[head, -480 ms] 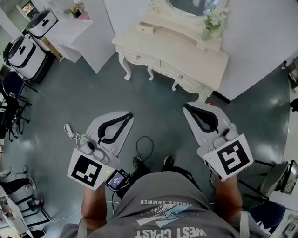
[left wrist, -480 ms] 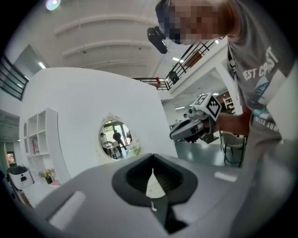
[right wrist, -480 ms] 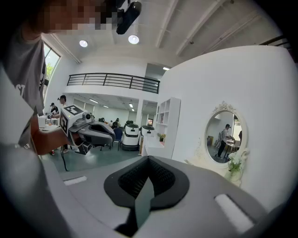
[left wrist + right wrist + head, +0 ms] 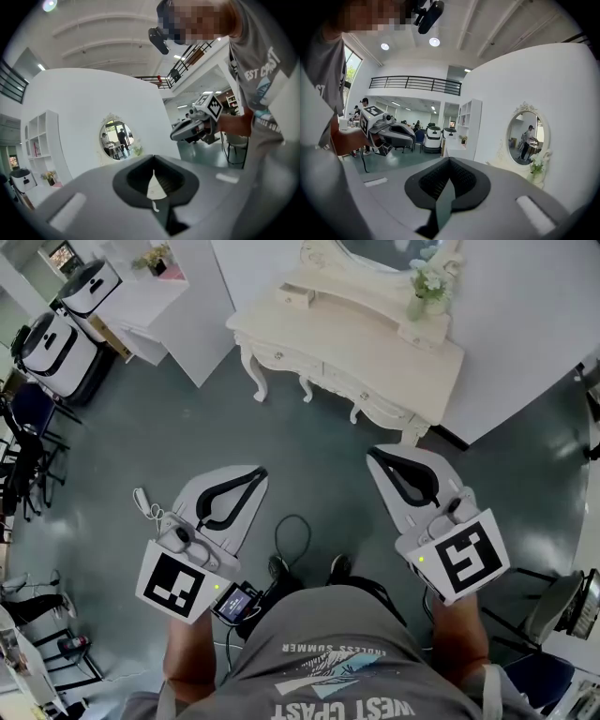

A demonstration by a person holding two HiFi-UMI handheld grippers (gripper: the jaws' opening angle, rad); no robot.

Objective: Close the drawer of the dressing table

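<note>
We hold both claws empty: the left gripper (image 4: 262,472) has its jaws closed tip to tip on nothing, and the right gripper (image 4: 372,454) likewise. Well ahead of both tips stands the dressing table (image 4: 375,357), its small upper drawer (image 4: 294,296) jutting out. Our shirt (image 4: 337,652) reads "WEST COAST" and "ENDLESS SUMMER".

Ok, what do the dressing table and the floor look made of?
Dressing table: probably painted wood, cream satin finish, judging by carved curved legs. Floor: seemingly coated concrete or resin, grey-green, seamless, with soft glossy reflections.
</note>
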